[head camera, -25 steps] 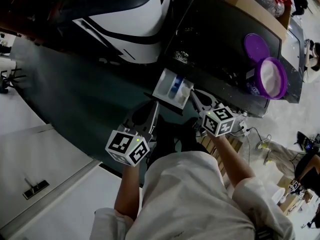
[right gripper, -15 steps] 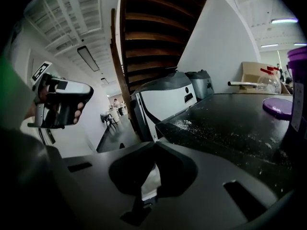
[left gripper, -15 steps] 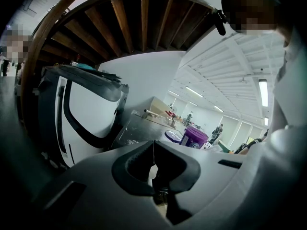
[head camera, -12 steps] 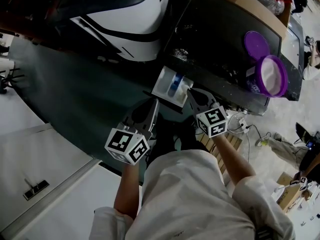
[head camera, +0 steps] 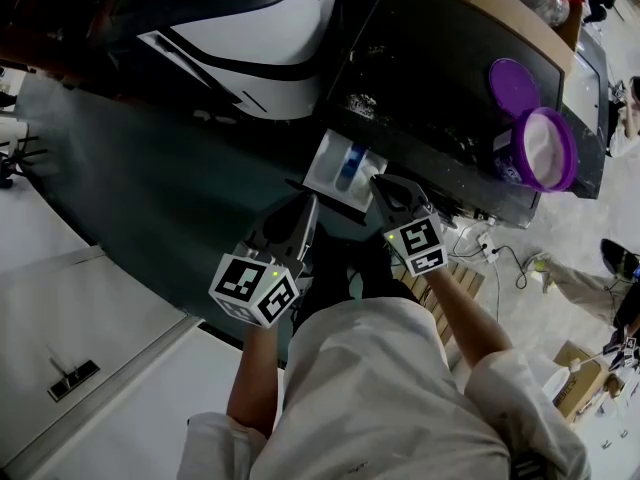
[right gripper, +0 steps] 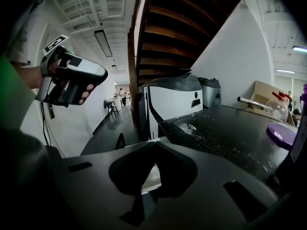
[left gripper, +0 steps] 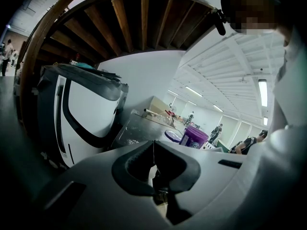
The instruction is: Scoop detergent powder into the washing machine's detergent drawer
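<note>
Nearest, clenched on nothing: left gripper (head camera: 303,211) and right gripper (head camera: 380,185), with fingers pressed tip to tip in both gripper views. Just ahead, standing open between them: the white drawer (head camera: 330,173), with a blue insert inside. Probably time to fetch powder, so release the right fingers first, reach well right to the open purple tub (head camera: 545,153) with its lid (head camera: 513,90) lying beside it, and carry level to avoid adding to the spilled grains (head camera: 360,108) on the dark machine top (head camera: 440,78). Beyond: a white machine (head camera: 270,38), grey floor (head camera: 150,198), the wooden underside of a stair (left gripper: 144,18), a bright hall.
</note>
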`<state>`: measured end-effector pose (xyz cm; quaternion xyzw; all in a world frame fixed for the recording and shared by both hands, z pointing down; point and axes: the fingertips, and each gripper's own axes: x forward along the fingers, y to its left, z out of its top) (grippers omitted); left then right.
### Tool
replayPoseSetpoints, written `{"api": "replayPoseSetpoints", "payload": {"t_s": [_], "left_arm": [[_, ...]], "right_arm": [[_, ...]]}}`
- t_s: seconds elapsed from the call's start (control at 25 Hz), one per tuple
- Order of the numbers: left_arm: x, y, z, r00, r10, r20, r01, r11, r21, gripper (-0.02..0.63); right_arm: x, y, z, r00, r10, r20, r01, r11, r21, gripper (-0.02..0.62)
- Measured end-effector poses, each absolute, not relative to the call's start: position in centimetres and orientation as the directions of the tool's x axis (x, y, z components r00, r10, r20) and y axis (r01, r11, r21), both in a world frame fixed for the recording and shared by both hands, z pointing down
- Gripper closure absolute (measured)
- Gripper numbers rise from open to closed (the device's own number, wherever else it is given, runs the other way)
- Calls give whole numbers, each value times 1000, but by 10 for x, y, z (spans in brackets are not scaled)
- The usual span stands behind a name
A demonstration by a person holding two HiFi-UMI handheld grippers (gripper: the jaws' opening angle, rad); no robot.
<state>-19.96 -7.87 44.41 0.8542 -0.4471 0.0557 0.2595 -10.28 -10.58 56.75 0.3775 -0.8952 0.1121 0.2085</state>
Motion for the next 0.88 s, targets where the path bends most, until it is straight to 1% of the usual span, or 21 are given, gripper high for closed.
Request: {"api": "replayPoseSetpoints", "payload": {"t_s": [0.4,0.68,0.88], "left_arm": [[-201,-77,444,599,-731,328,-790,-471,392,586],[-202,-75,445,594,-733,331,-793,-466,393,586],[-204,-74,446,592,-735,330,-793,-462,396,586]], "right_arm": [[-111,-98,570,-605,-642,472,-667,732,141,588],[-115,-91,569,-578,-663,476,-612,738,284,588],[-117,-89,570,-562,-677,475,-588,731,346,588]]}}
